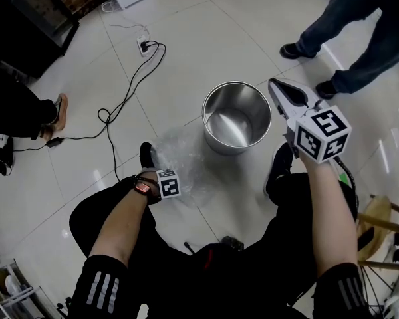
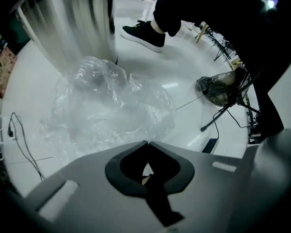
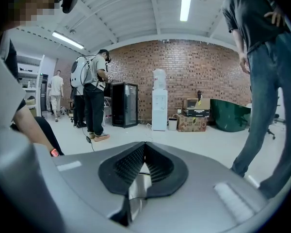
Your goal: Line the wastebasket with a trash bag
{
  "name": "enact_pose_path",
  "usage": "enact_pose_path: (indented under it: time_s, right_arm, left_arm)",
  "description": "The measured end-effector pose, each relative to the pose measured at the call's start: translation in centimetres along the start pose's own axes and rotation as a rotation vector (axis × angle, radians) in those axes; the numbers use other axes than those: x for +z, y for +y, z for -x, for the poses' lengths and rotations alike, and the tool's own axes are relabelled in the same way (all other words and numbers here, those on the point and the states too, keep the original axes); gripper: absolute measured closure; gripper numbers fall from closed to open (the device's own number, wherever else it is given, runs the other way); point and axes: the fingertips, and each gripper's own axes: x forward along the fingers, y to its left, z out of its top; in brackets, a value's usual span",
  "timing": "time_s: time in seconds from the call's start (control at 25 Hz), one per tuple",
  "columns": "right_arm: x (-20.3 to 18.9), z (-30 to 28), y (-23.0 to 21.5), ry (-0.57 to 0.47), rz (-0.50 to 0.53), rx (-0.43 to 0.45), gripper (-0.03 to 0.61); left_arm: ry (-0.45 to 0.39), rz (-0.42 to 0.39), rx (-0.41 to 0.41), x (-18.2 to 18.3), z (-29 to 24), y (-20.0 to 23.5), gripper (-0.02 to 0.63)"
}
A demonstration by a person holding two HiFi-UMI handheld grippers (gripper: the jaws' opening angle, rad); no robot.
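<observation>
wastebasket: bare metal, polished; streaky sheen on the wall ahead of the left claw
trash bag: thin clear plastic film, crinkled, glossy, just ahead of the left claw tips
floor: smooth glossy tile, reflective
left gripper: matt grey plastic shell; pads black, smooth
right gripper: matt grey shell; pads black, ribbed

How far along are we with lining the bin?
Nothing finished: the wastebasket stands bare and unlined. In hand: the left claw is shut at the edge of the crumpled trash bag on the floor; whether it pinches the film is unclear. The right claw is shut, empty. Still to do: lift, open, fit the bag.
</observation>
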Motion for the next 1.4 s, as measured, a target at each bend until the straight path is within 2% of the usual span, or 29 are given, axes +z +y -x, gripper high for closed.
enact_pose_path:
  time_s: [0.28,0.48,0.6,0.8,1.0,1.16,1.4]
  right_arm:
    - [0.0,-0.4,0.4,0.002,0.004,0.01,0.572]
    - [-0.4,-0.4,1.3,0.009,0.009,0.039,0.572]
    - [-0.5,-1.0,2.8,0.015,0.015,0.086,0.569]
    - [-0.8,-2.0,6.3,0.031,0.048,0.192,0.562]
    - [-2.3,-3.3,11.4,0.07,0.018,0.339,0.485]
    - [-3.1,-3.3,14.9,0.087,-0.123,0.48,0.411]
    - [-2.5,-3.5,18.6,0.067,-0.172,0.585,0.336]
  left_arm:
    - [-0.136,0.06,0.114,2.5,6.1,2.7,0.609]
    - [-0.156,0.018,0.202,3.0,11.0,3.7,0.61]
    - [-0.191,0.015,0.273,2.9,15.1,4.5,0.61]
    - [-0.312,0.046,0.422,4.4,23.5,5.9,0.61]
    - [-0.395,0.051,0.553,5.9,30.7,7.0,0.61]
    - [-0.437,0.035,0.639,7.6,35.6,7.3,0.611]
    - [-0.509,-0.024,0.708,10.5,41.5,6.7,0.611]
